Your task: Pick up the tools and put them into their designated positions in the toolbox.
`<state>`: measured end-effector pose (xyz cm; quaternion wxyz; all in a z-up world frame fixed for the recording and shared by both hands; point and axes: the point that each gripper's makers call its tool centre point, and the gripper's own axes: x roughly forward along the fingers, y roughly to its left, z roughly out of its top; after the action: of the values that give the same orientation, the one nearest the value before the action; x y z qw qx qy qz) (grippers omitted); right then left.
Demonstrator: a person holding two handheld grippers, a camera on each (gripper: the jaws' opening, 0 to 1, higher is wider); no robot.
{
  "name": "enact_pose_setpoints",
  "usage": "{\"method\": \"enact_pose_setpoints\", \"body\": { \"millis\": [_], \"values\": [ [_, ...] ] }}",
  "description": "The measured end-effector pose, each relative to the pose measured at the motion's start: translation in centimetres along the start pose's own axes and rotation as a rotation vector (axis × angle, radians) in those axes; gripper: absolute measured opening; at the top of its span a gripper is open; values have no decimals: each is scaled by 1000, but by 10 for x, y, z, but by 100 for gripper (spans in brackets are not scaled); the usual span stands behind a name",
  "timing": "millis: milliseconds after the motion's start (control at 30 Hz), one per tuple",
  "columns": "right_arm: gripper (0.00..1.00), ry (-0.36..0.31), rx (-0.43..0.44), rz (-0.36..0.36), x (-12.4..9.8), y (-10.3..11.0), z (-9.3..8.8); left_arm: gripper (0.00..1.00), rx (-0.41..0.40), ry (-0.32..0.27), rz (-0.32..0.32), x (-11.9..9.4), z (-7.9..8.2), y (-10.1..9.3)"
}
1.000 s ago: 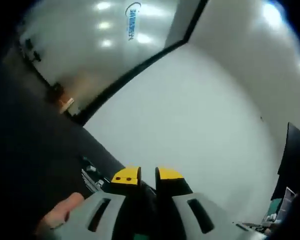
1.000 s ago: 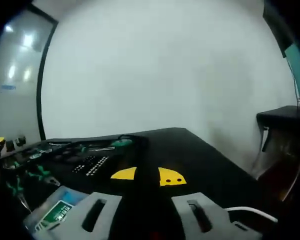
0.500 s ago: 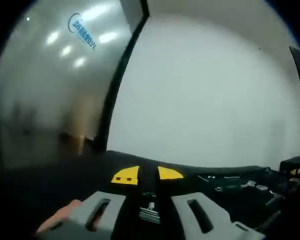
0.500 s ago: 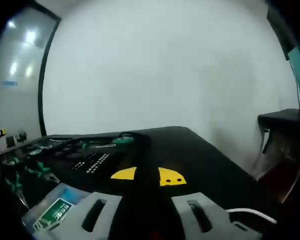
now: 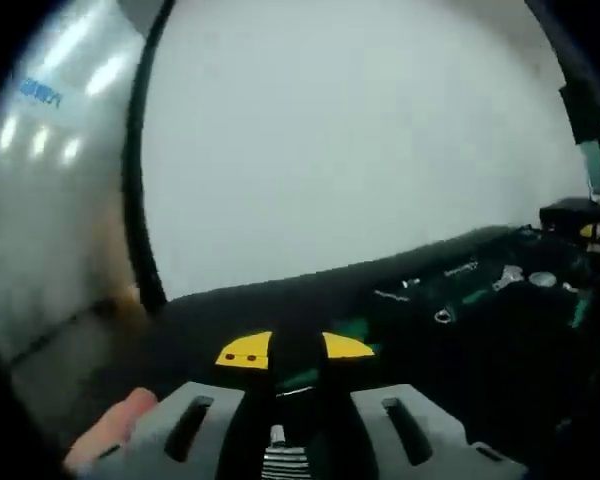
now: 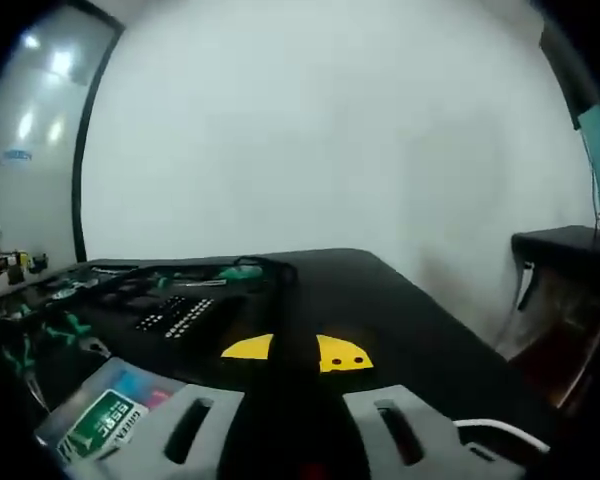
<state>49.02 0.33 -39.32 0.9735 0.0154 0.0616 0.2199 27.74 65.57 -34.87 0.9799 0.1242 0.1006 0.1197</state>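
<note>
Left view swung toward toolbox (image 5: 480,300) | tools blurred, indistinct | both hand-held grippers' yellow tips slightly apart, empty

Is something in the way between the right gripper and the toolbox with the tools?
Nothing visible is. The right gripper hangs over bare black table, and the open toolbox lies ahead to its left.

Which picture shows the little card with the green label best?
The right gripper view. There the card with the green label lies close, at the lower left beside the right gripper, on the black table. In the left gripper view I cannot make the card out among the blurred tools.
</note>
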Motion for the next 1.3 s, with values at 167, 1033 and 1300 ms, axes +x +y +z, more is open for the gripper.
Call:
{"method": "enact_pose_setpoints", "body": {
  "millis": [167, 1033, 1300],
  "values": [
    [12, -13, 23, -27, 2, -9, 2, 18, 398, 154, -84, 19, -19, -18],
    [12, -21, 48, -11, 13, -10, 2, 13, 998, 775, -575, 64, -69, -43],
    [12, -22, 62, 6, 15, -9, 3, 5, 891, 707, -457, 64, -56, -29]
  ]
}}
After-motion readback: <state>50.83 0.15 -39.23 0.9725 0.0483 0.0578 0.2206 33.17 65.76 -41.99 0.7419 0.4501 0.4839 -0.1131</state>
